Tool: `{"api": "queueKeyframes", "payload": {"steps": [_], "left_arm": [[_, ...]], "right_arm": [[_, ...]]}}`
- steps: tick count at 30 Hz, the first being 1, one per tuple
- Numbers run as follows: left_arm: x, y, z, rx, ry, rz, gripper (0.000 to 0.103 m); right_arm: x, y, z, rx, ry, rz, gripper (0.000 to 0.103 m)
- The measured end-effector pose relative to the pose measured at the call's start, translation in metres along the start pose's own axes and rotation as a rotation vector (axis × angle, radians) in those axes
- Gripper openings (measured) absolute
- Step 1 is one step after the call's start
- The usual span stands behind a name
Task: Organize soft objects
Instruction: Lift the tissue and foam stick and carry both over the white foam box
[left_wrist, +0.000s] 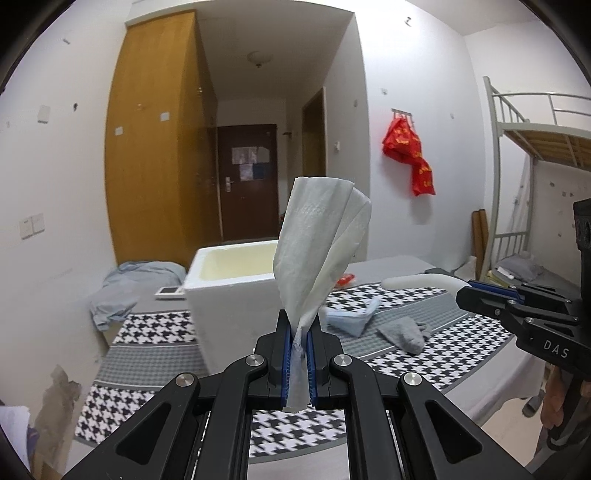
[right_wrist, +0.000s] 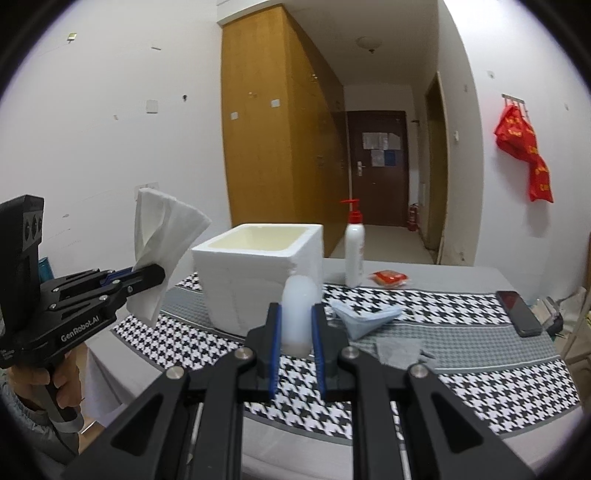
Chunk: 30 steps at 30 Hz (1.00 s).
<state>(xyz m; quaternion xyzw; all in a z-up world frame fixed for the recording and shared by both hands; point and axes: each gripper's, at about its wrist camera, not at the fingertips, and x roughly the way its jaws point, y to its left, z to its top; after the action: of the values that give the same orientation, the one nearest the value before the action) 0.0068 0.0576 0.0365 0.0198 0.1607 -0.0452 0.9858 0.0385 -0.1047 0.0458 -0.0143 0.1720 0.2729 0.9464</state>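
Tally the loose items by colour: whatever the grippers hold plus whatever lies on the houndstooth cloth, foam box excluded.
White: 3 – tissue in the left gripper, soft cylinder in the right gripper, pump bottle
Light blue: 1 – folded cloth
Grey: 1 – glove
Red: 1 – packet
Black: 1 – phone
Total: 7

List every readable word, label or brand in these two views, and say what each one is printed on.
"DAS": on the side of the right gripper, as the left wrist view shows it.
"GenRobot.AI": on the side of the left gripper, as the right wrist view shows it.
Yellow characters on the red bags hanging from the wall: too blurred to read.
Papers on the dark door: too small to read.
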Motion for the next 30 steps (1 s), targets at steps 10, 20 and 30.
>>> {"api": "queueKeyframes", "payload": {"steps": [10,20,30], "left_arm": [[-0.01,0.023,-0.008,-0.033,0.004,0.056,0.008],[-0.015,0.029,-0.01,-0.047,0.005,0.076,0.008],[-0.006,0.036,-0.009,-0.065,0.017,0.08,0.008]], "right_arm": [[0.017,0.024,0.005,-0.038,0.012,0.064,0.019],[0.029,0.031,0.005,-0.049,0.025,0.093,0.019],[0.04,0.033,0.008,-0.048,0.04,0.109,0.019]]}}
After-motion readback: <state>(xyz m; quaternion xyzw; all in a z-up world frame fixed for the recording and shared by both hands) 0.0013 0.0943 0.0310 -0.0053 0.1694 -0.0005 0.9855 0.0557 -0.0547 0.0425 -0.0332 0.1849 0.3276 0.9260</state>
